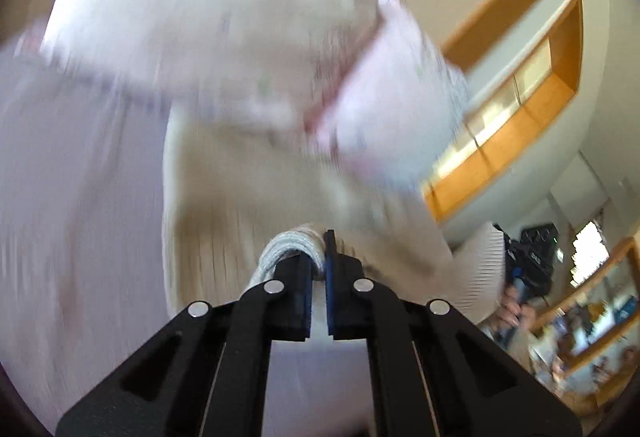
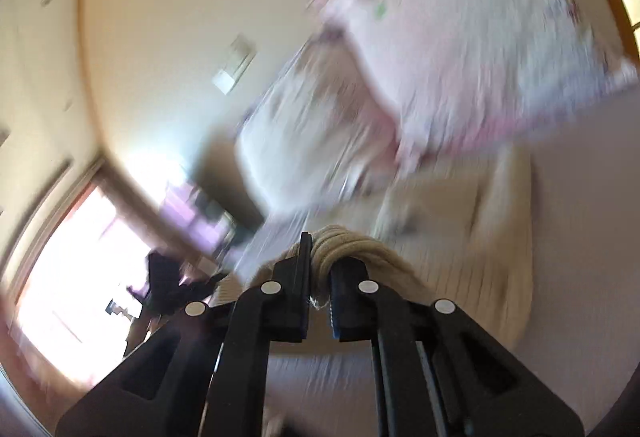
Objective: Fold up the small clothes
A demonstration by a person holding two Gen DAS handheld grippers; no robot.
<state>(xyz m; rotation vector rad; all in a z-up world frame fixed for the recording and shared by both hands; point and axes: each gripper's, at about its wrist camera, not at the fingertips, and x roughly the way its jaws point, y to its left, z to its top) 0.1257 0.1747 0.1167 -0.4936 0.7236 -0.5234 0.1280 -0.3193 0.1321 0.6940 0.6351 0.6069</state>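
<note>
Both grippers pinch the cream ribbed knit garment (image 1: 224, 237) by a bunched edge, lifted.

Your left gripper (image 1: 318, 269) and right gripper (image 2: 320, 277) are each clenched on it; keep them level and apart, clear of the blurred white floral cloth (image 2: 460, 37).

No writing can be read on anything.

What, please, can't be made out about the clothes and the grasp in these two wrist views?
- Left wrist: the pale printed garment is motion-blurred; its type and pattern are unreadable.
- Right wrist: the same garment is blurred and cut off by the frame edge.
- Both views: how much cream knit is pinched is hidden by the fingers.
</note>
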